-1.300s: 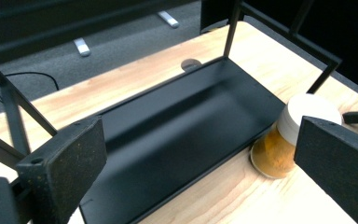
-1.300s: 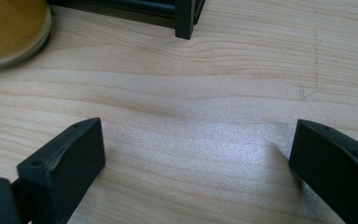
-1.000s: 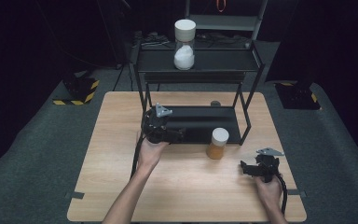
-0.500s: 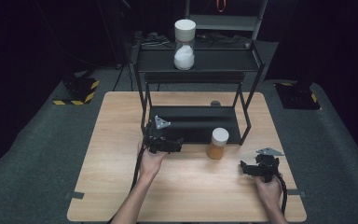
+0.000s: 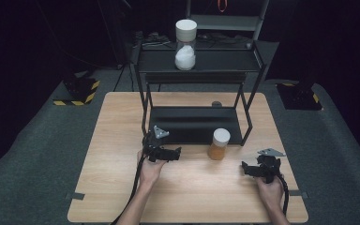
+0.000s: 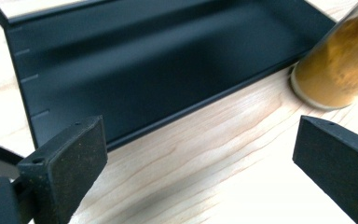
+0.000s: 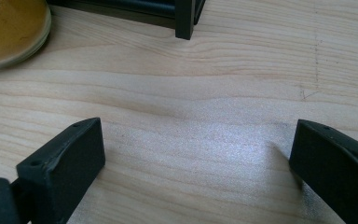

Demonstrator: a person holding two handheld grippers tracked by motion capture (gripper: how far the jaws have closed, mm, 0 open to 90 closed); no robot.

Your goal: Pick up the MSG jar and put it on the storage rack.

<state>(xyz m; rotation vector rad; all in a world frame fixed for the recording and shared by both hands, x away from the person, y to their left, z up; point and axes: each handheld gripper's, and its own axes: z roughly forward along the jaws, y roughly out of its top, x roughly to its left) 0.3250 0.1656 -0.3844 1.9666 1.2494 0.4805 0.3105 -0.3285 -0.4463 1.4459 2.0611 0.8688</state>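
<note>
A jar of orange-brown powder with a white lid (image 5: 219,144) stands on the wooden table (image 5: 122,122), just in front of the black rack's lower shelf (image 5: 194,124). My left gripper (image 5: 173,152) is to the jar's left, low over the table and open, nothing between its fingers. In the left gripper view the gripper (image 6: 200,158) faces the shelf's front lip (image 6: 168,70), with the jar (image 6: 340,65) at upper right. My right gripper (image 5: 249,168) rests open near the front right; in its own view the gripper (image 7: 196,158) sees bare wood and the jar (image 7: 9,32) at upper left.
The two-level black rack (image 5: 197,61) stands at the back middle of the table; a clear jar of white powder with a white lid (image 5: 185,44) is on its top shelf. One rack leg (image 7: 185,18) stands close ahead of my right gripper. A small dark disc (image 5: 216,103) lies behind the rack.
My left gripper has drawn back from the lower shelf toward the person and now sits in front of it. The right gripper and the orange jar have stayed put.
</note>
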